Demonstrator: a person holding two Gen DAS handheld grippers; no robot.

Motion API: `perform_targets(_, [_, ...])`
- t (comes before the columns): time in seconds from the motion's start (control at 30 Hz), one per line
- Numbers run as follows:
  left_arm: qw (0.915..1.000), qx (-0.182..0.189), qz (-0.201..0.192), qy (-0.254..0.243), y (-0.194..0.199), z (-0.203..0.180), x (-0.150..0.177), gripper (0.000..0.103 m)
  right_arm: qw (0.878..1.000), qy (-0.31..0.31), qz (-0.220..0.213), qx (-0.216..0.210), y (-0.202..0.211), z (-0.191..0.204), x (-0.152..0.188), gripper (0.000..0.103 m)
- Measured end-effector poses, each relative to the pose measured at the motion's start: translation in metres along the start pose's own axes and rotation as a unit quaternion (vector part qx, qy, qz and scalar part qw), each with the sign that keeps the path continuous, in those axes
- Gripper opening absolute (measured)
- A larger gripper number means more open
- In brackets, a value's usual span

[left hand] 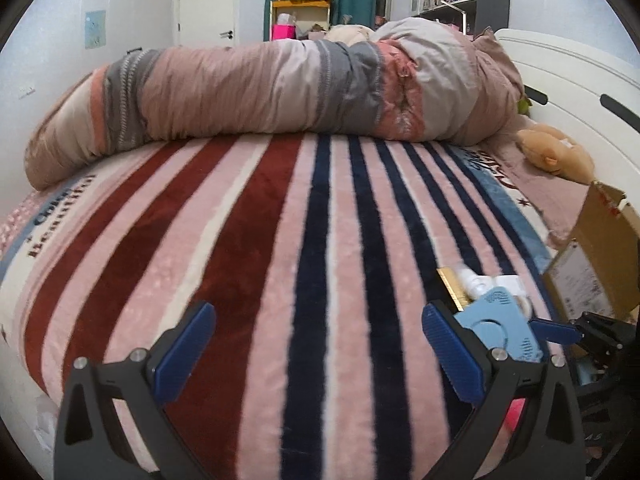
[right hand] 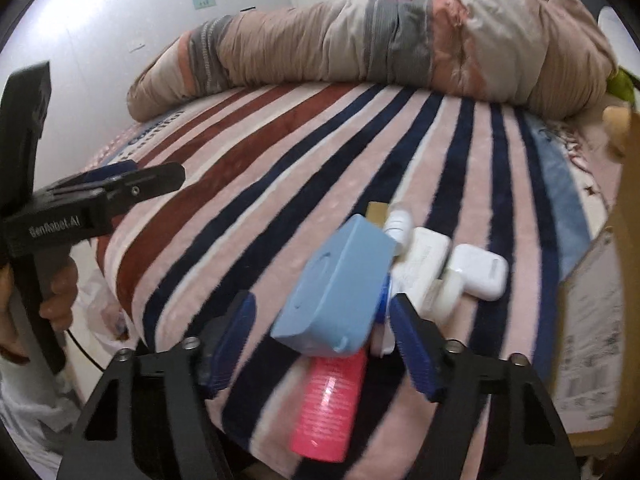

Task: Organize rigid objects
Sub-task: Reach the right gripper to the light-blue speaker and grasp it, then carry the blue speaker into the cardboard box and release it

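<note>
A pile of rigid items lies on the striped blanket [right hand: 280, 184] near the bed's right side. A light blue box [right hand: 340, 288] leans on top of a pink bottle [right hand: 328, 404]. Behind it are a white flat case [right hand: 424, 264], a white earbud case [right hand: 478, 270], a white bottle [right hand: 400, 220] and a gold box [right hand: 376, 212]. My right gripper [right hand: 320, 344] is open, its jaws on either side of the blue box's near end. My left gripper [left hand: 320, 352] is open and empty over bare blanket, left of the blue box [left hand: 500, 328] and gold box [left hand: 452, 288].
A cardboard box [left hand: 596, 248] stands at the right edge of the bed, next to the pile. A rolled duvet [left hand: 260, 92] lies across the far side. A plush toy [left hand: 556, 152] sits by the white headboard [left hand: 572, 80]. The bed's near edge drops off below both grippers.
</note>
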State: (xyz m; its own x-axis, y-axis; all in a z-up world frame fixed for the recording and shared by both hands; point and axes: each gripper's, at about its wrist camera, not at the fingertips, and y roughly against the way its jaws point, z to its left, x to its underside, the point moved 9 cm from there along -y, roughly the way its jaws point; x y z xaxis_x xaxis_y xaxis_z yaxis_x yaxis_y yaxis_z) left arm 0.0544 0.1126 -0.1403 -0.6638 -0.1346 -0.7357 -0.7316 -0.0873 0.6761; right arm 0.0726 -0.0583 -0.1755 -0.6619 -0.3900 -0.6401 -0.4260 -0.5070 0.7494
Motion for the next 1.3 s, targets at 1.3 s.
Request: perform_targets(1.3, [0.9914,0.127,0.022,0.020,-0.026,0.058,0.010,0.102,0.997,-0.015,0.074,0.030,-0.101,0.062,-0.021,0.083])
